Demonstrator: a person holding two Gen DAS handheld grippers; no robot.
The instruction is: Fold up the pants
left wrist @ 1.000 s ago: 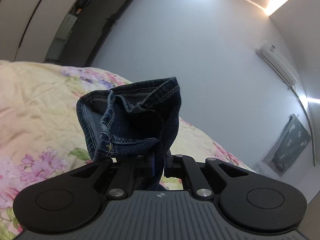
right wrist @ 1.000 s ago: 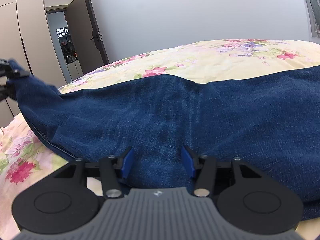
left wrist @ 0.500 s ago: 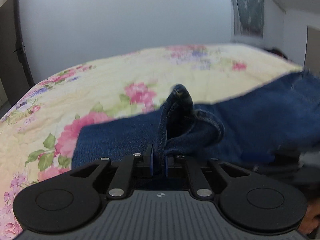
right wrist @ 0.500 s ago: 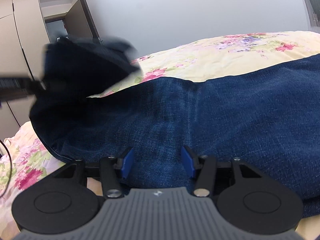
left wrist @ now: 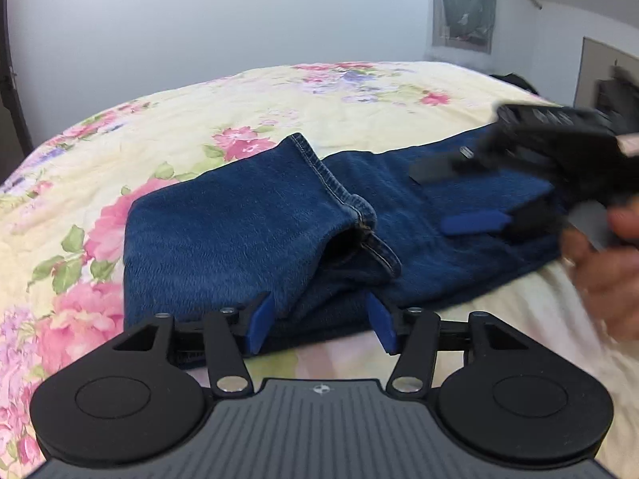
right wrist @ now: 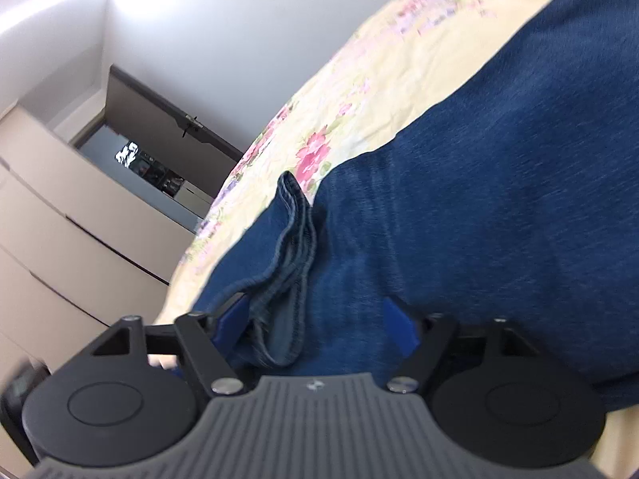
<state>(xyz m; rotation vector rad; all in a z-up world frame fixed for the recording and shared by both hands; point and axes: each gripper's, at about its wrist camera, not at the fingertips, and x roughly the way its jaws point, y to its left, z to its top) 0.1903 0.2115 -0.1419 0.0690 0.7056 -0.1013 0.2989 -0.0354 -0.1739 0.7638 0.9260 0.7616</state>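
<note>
The blue jeans [left wrist: 247, 231] lie on the floral bedspread [left wrist: 279, 107], with the leg end folded over onto the rest; its hem [left wrist: 331, 183] runs across the top layer. My left gripper [left wrist: 317, 321] is open and empty at the near edge of the fold. My right gripper [left wrist: 459, 195] shows blurred at the right of the left wrist view, open above the denim, a hand behind it. In the right wrist view the right gripper [right wrist: 315, 321] is open and tilted over the jeans [right wrist: 479, 207], with the folded hem [right wrist: 295, 239] between its fingers.
The bed fills both views. A grey wall stands behind it, with a dark hanging cloth [left wrist: 463, 4] at the far right. A dark door [right wrist: 159, 119] and beige wardrobe fronts [right wrist: 52, 219] stand beyond the bed's left side.
My left gripper carried the leg end over onto the jeans, opened and let it go. My right gripper left the denim, tilted and moved toward the folded hem.
</note>
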